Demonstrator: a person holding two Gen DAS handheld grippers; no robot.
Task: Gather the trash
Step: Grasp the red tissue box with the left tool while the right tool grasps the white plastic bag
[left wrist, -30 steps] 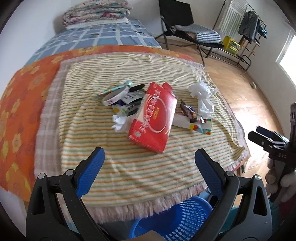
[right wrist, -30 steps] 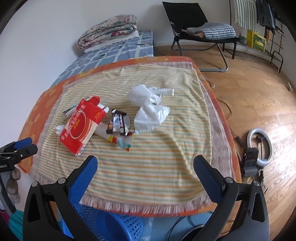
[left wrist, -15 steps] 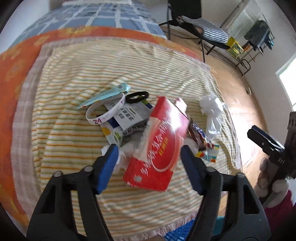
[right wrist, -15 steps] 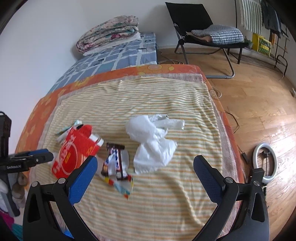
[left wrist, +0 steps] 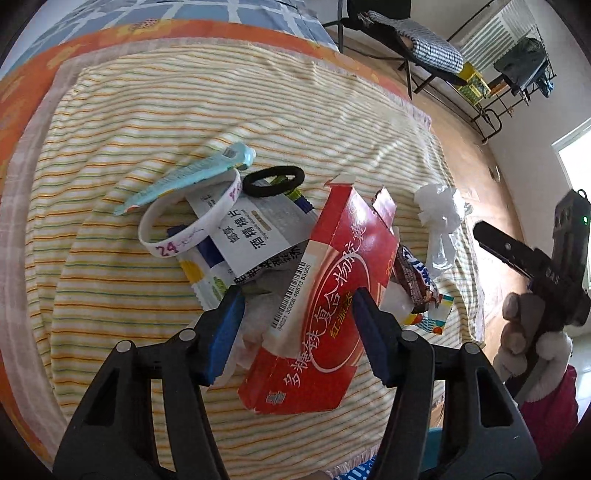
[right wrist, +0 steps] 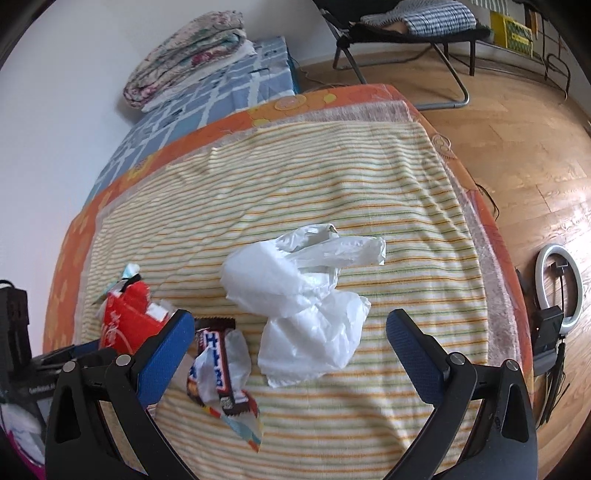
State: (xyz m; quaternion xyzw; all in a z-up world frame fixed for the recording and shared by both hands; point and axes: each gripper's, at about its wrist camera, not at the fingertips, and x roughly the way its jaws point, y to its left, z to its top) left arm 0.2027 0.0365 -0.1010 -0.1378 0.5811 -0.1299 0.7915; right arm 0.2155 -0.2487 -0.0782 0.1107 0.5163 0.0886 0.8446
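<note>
my left gripper (left wrist: 297, 317) closing around the red box (left wrist: 325, 295) on the striped blanket (left wrist: 110, 295).
right gripper (right wrist: 290, 341), jaws wide, hangs over the white bag (right wrist: 306, 299) beside that box.

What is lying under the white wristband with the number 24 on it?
The white wristband lies partly on a white printed packet and partly on the striped blanket. Below the packet a colourful wrapper edge shows. Anything deeper is covered and cannot be told.

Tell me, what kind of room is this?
Probably a bedroom at home: a bed covered by a striped yellow towel blanket, folded floral quilts at its far end, and a black folding chair on the wooden floor.
</note>
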